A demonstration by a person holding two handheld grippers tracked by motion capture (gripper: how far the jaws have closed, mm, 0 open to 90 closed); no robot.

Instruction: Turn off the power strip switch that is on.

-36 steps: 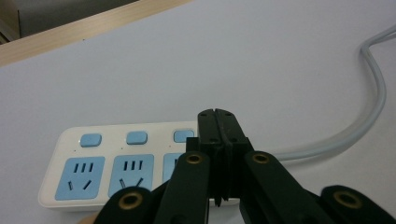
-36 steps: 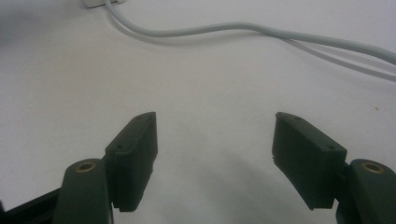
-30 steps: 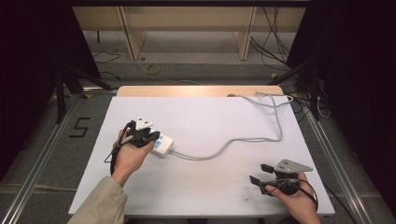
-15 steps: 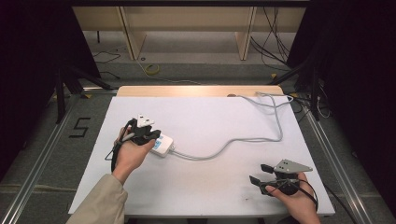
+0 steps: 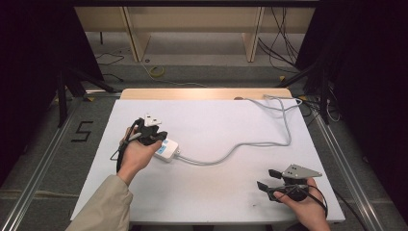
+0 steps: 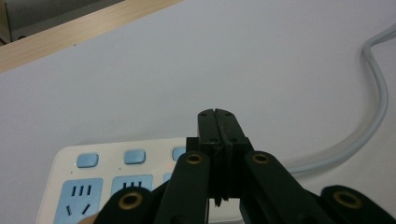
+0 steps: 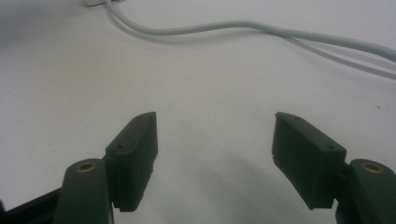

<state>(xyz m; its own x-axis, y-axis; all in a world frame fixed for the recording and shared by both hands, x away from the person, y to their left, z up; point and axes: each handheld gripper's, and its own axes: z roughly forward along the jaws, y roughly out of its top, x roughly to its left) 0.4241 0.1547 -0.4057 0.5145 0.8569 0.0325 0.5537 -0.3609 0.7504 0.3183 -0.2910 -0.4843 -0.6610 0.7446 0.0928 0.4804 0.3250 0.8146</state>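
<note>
Your left gripper [image 5: 155,136] has its jaws together, over the power strip [image 5: 166,149] left of centre on the table [image 5: 216,202]. Your right gripper [image 5: 270,179], jaws apart and empty, sits lower right near the table's front edge, bare table between it and the cord [image 5: 231,150].

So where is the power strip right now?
In the high view the power strip lies left of centre on the white table, directly under the shut left tool.

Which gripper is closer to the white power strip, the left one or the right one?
Left. The left gripper is right over the power strip, jaws shut; the right gripper rests far away near the table's right front corner.
</note>
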